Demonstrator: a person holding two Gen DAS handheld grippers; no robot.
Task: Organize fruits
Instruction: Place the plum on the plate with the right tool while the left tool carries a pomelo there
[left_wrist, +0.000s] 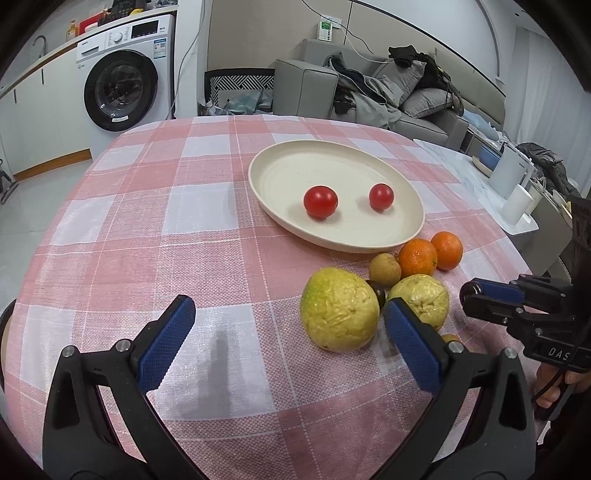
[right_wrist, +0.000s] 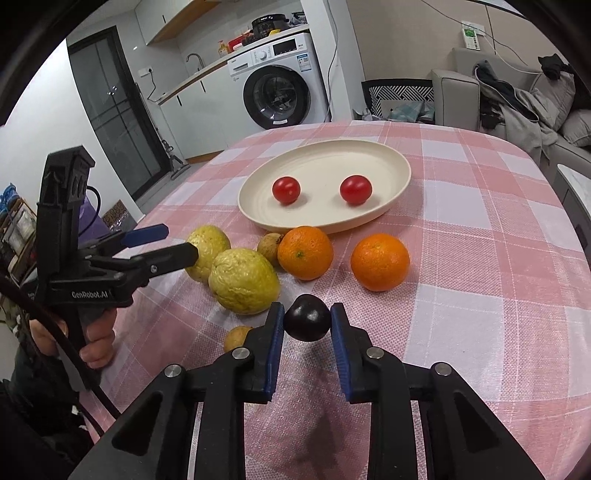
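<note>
A cream plate holds two red tomatoes. In front of it lie two oranges, two yellow-green guavas and small brown longans. My right gripper is shut on a dark purple fruit and holds it just above the cloth. My left gripper is open and empty, its right finger beside the big guava. A dark fruit peeks out between the guavas in the left wrist view.
The table wears a pink and white checked cloth. A white tray with jugs stands at the right edge. A washing machine and a grey sofa lie beyond the table.
</note>
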